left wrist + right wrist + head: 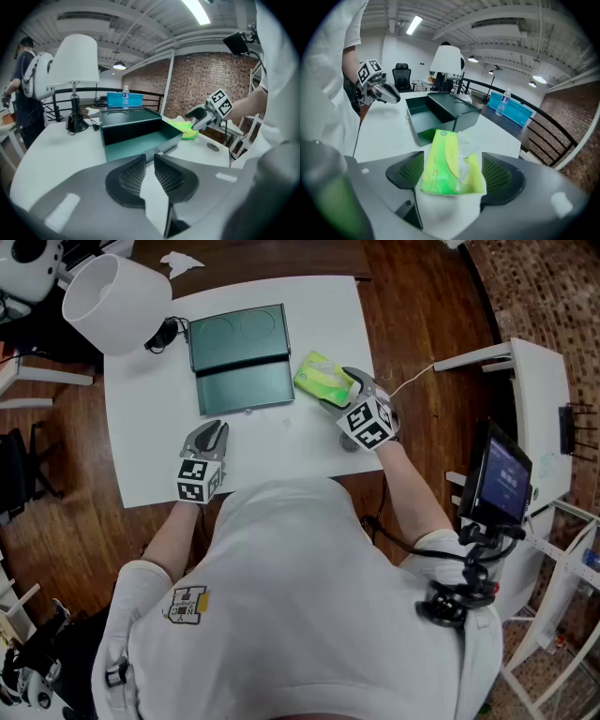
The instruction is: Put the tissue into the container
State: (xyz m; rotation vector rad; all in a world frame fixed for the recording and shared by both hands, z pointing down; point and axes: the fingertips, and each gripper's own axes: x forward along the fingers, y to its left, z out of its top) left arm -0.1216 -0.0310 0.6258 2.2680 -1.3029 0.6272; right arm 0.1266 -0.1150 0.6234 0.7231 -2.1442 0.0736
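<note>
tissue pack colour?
The tissue pack is lime green with a yellow panel; it shows best in the right gripper view.

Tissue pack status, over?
Left gripper barely open, empty. Right gripper astride tissue pack on table, squeeze unconfirmed. Container open, empty, just beside it; nothing between.

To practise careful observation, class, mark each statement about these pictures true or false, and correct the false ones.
1. The green plastic tissue pack lies inside the dark green rectangular container. False: it lies on the white table beside the container.
2. The right hand-held gripper has its jaws either side of that pack. True.
3. The left hand-held gripper holds a tissue. False: nothing is between its jaws.
4. A white lamp stands near the container. True.
</note>
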